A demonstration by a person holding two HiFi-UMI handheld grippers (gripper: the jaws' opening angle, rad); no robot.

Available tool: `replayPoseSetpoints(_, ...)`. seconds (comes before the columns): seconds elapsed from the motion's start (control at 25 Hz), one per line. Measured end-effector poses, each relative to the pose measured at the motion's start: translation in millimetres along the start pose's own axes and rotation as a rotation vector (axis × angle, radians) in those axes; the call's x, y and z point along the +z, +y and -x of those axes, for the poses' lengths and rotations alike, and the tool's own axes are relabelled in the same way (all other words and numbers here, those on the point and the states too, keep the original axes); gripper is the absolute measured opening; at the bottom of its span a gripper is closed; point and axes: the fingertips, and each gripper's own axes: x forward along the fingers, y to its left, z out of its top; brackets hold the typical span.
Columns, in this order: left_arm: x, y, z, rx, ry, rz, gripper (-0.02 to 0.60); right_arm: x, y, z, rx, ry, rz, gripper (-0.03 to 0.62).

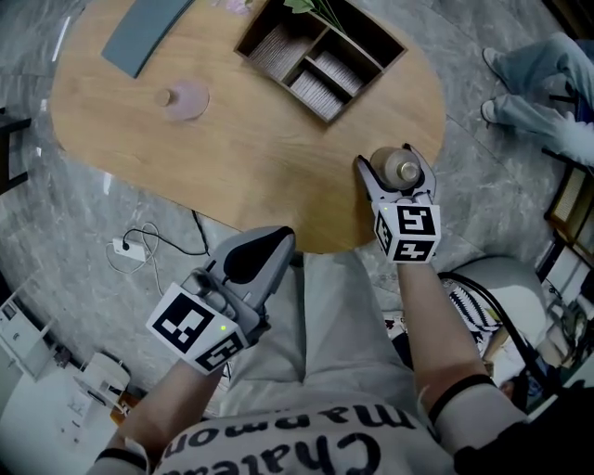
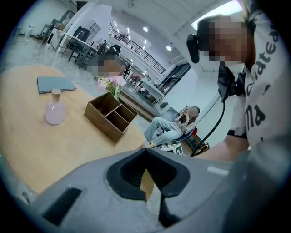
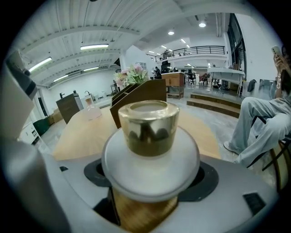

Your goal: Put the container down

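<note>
The container (image 1: pixel 401 169) is a round frosted-white bottle with a gold cap. It sits between the jaws of my right gripper (image 1: pixel 392 162), which is shut on it over the near right edge of the wooden table (image 1: pixel 232 139). In the right gripper view the container (image 3: pixel 150 150) fills the middle, upright, with wood showing under it; whether it touches the table is unclear. My left gripper (image 1: pixel 277 237) hangs off the table above my lap. Its jaws (image 2: pixel 148 175) are shut with nothing in them.
A wooden divided box (image 1: pixel 320 46) with flowers stands at the table's far side. A pink vase (image 1: pixel 186 97) and a blue-grey book (image 1: pixel 144 28) lie at the far left. A seated person (image 1: pixel 538 83) is to the right. A cable and power strip (image 1: pixel 130 246) lie on the floor.
</note>
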Motion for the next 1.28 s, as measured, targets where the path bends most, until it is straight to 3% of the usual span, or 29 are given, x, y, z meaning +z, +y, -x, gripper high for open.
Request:
replayPoseSetpoints(0.36,4,10,16,0.031,-0.028,0.025,0.014,-7,3,-2,-0.042,0.042,0.049,0.342)
replayPoseSetpoints(0.6,6,7,16,0.037,-0.036,0.025,0.014,-7,1,-3,-0.029,0.044,0.053,0.342)
replayPoseSetpoints(0.88,17,9,21,0.104,-0.031,0.020,0.014,-10,6,-2,0.025,0.079,0.096,0.348)
replayPoseSetpoints(1.28,43,-24,2,0.113,-0.020,-0.022,0.014,-13,10,1,0.045,0.117,0.115,0.351)
